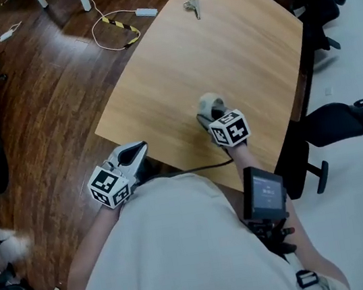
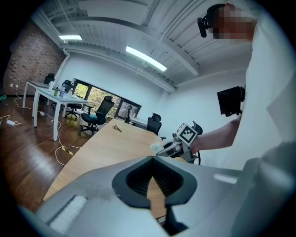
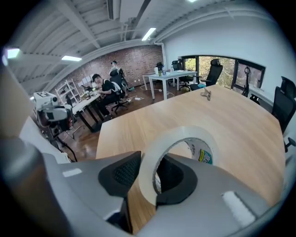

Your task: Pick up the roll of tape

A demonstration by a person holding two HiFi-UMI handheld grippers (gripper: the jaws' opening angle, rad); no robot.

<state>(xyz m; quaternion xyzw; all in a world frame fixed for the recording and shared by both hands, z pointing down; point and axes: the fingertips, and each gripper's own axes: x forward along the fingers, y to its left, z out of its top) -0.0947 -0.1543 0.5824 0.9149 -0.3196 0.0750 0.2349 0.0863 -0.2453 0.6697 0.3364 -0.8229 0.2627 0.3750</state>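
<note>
The roll of clear tape (image 1: 211, 104) is lifted off the wooden table (image 1: 220, 46), near its front edge. My right gripper (image 1: 207, 114) is shut on the roll's wall. In the right gripper view one pad sits outside the tape (image 3: 185, 134) and the other inside its hole, with the right gripper (image 3: 149, 162) tilted downward. From the left gripper view, the right gripper (image 2: 163, 148) shows with the pale tape (image 2: 156, 147) at its tip. My left gripper (image 1: 138, 150) hangs at the table's near left corner, its jaws meeting at the tips (image 2: 152, 158) with nothing between them.
A small metal clip-like object (image 1: 193, 6) lies at the table's far end. A white cable with a yellow-black section (image 1: 115, 28) trails on the wood floor. Black office chairs (image 1: 341, 115) stand along the table's right side. People sit at desks (image 3: 108, 85) in the distance.
</note>
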